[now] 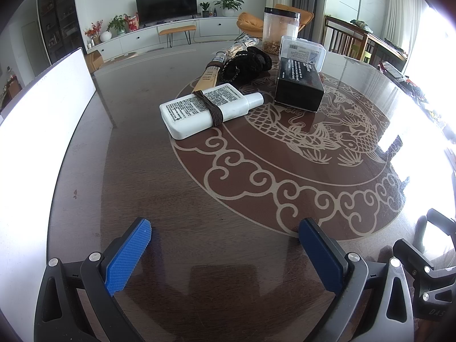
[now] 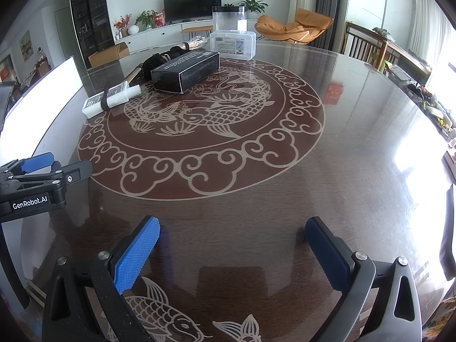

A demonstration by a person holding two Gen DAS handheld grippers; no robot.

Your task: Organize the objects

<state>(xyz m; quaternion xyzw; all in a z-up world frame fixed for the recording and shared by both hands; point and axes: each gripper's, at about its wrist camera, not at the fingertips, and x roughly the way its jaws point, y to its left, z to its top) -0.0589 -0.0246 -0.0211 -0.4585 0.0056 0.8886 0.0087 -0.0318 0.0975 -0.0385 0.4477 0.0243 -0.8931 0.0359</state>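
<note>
1. Both tools are held low over the near edge of the round table point(image 1: 119, 171), with nothing grasped. The left gripper point(image 1: 225, 245) is seen with its blue pads spread wide and empty; the right gripper point(image 2: 232, 242) is likewise spread and empty.

2. The things to be organized are clustered on the far side of the table: a white flat bottle point(image 1: 208, 108) bound with a brown cord, a black carton point(image 1: 299, 82) just beside it, a black scrunchie-like bundle point(image 1: 248, 64) behind, a tan tube point(image 1: 206, 78) partly under the bottle, a clear lidded case point(image 1: 303, 52) and a tall clear canister point(image 1: 280, 30).

3. No item appears to have been sorted yet, so the step in hand is judged to be the first reach.

4. The white bottle point(image 2: 109, 99) is nearest to the left gripper and is best taken first, approached across its narrow width, with the pads closed on the flat sides clear of the cord.

5. The glossy table top may let a box slide, so a square, centred grip should be sought.

6. A white board point(image 1: 42, 105) at the left should be avoided.
</note>
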